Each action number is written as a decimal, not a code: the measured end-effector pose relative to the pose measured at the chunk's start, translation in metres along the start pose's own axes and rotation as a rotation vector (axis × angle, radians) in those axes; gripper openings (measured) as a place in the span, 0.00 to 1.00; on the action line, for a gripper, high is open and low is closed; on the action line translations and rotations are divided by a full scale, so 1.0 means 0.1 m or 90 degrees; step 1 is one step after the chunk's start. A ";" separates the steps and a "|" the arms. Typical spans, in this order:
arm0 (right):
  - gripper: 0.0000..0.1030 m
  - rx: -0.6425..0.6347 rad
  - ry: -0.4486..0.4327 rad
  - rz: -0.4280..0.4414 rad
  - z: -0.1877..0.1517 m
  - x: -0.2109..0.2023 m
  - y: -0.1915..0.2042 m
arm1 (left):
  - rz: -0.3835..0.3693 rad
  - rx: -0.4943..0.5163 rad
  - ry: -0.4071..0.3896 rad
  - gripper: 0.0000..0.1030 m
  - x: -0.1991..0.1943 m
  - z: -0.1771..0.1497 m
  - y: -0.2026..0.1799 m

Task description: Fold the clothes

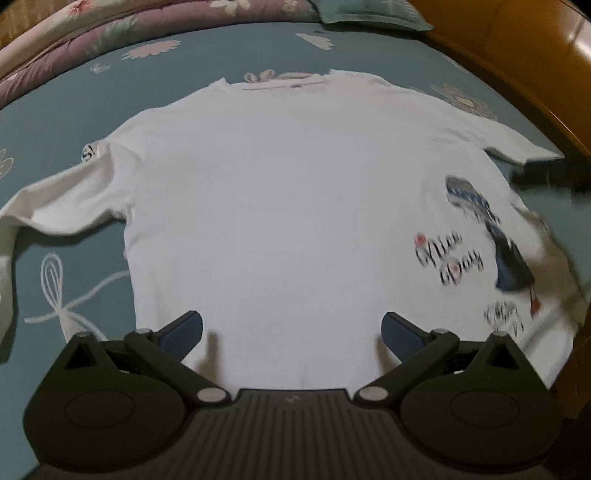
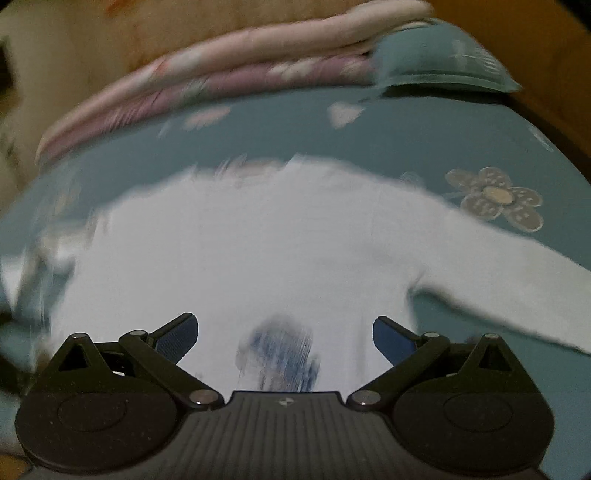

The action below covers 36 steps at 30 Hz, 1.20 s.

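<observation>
A white long-sleeved shirt lies spread flat on a teal floral bedsheet, collar at the far side, sleeves out to both sides. A blue print with lettering is near its right hem side. My left gripper is open and empty, just above the shirt's near hem. In the right wrist view, which is motion-blurred, the same shirt fills the middle. My right gripper is open and empty over the shirt's lower part, above the blurred blue print.
A folded pink and purple floral quilt and a teal pillow lie at the far end of the bed. A wooden bed frame runs along the right side. The quilt and pillow also show in the right wrist view.
</observation>
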State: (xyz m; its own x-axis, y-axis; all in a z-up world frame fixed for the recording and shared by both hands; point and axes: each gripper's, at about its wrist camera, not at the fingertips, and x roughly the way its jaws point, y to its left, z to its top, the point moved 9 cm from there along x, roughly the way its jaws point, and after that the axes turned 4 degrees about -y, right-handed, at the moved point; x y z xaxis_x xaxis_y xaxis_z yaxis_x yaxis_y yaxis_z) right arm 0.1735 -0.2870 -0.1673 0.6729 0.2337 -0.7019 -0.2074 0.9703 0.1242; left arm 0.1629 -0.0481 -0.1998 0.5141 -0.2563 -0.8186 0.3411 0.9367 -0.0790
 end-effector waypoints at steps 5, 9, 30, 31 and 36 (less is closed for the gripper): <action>1.00 -0.097 0.053 0.051 -0.66 -0.21 0.58 | -0.032 0.050 -0.016 0.99 -0.09 -0.20 -0.05; 1.00 -0.148 0.098 0.021 -1.04 -0.21 0.84 | -0.070 0.095 -0.016 0.99 -0.16 -0.40 -0.12; 1.00 -0.105 0.047 -0.030 0.22 0.78 0.36 | 0.001 0.018 -0.041 0.99 0.18 0.31 -0.01; 1.00 -0.103 0.060 -0.024 0.18 0.83 0.36 | 0.009 0.008 -0.037 0.99 0.22 0.32 -0.01; 1.00 -0.114 0.093 0.003 0.07 0.98 0.34 | 0.052 -0.043 -0.016 0.99 0.46 0.35 0.01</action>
State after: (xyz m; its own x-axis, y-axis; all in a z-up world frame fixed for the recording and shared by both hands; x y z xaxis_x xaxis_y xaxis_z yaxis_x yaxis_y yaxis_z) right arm 0.2374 -0.2308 -0.2274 0.5641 0.2147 -0.7973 -0.3427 0.9394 0.0105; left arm 0.2145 -0.0670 -0.2174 0.5584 -0.1831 -0.8091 0.2433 0.9686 -0.0513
